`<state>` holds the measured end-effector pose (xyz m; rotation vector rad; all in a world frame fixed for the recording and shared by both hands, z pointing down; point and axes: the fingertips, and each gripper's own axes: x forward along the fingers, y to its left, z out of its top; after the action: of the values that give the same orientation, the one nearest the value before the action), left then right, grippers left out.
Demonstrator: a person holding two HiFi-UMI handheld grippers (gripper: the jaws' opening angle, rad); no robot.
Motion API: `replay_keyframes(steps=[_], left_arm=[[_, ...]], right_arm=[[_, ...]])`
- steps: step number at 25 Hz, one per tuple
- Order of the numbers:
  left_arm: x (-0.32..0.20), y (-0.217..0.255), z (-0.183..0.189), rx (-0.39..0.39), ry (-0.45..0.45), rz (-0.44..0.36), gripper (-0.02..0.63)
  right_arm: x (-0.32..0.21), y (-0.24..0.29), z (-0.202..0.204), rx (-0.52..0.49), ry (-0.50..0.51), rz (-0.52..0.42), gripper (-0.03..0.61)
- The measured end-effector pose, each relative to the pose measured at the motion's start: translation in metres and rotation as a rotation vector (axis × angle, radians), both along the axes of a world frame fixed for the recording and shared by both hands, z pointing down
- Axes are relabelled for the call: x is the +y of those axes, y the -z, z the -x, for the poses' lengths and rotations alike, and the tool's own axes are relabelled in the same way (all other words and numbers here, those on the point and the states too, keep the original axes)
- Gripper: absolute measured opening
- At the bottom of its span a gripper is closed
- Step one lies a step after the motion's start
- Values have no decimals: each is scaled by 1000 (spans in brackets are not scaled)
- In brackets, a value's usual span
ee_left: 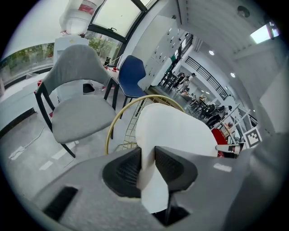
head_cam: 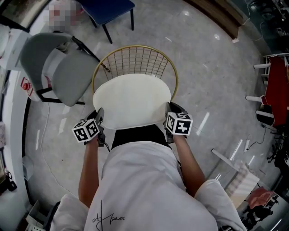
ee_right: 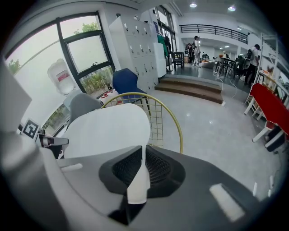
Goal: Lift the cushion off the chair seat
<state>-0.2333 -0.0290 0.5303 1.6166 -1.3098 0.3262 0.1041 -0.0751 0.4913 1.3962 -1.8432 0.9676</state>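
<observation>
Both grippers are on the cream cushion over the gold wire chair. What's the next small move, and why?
Probably raise both evenly. The left gripper and right gripper each pinch the near edge of the cushion between their fingers, while its far edge sits close to the wire backrest of the chair, so a level lift should clear it.

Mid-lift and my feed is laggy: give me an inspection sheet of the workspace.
Surface: glossy grey floor, reflective.
Job's things: round cream cushion held over the gold wire chair.
Clutter: nothing seen.
Grippers: left gripper and right gripper both shut on the cushion's near edge.
Cables: thin pale cable on the floor, left.
Surroundings: grey shell chair left, blue chair beyond, red table right.
</observation>
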Motion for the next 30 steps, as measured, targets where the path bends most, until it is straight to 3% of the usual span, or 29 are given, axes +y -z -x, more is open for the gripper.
replay_keyframes(steps=[30], left_arm=[[27, 98, 23, 62, 41, -208, 94]], right_arm=[[20, 105, 20, -80, 30, -223, 31]])
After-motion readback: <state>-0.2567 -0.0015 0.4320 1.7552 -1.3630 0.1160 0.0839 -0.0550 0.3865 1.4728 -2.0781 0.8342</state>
